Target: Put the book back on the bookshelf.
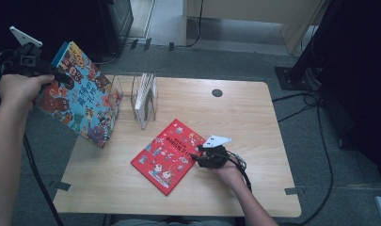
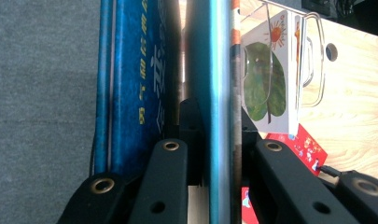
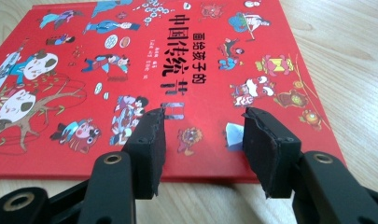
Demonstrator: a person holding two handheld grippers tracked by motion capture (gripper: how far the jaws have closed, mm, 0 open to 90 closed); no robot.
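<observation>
The left gripper [image 1: 61,77] clamps the blue picture book [image 1: 80,94] upright, while the right gripper [image 3: 203,135], jaws apart, hovers over the red picture book [image 3: 144,70].

Left forearm comes up along the left edge of the high view, hand wrapped round the left gripper [image 1: 61,77], held up off the table's left side; its jaws are clamped tight on something thin. Right forearm comes in from the bottom, wrist low, hand resting near the tabletop with the right gripper [image 1: 194,154] pointing left; jaws parted, pads [image 3: 149,140] pressing on nothing
</observation>
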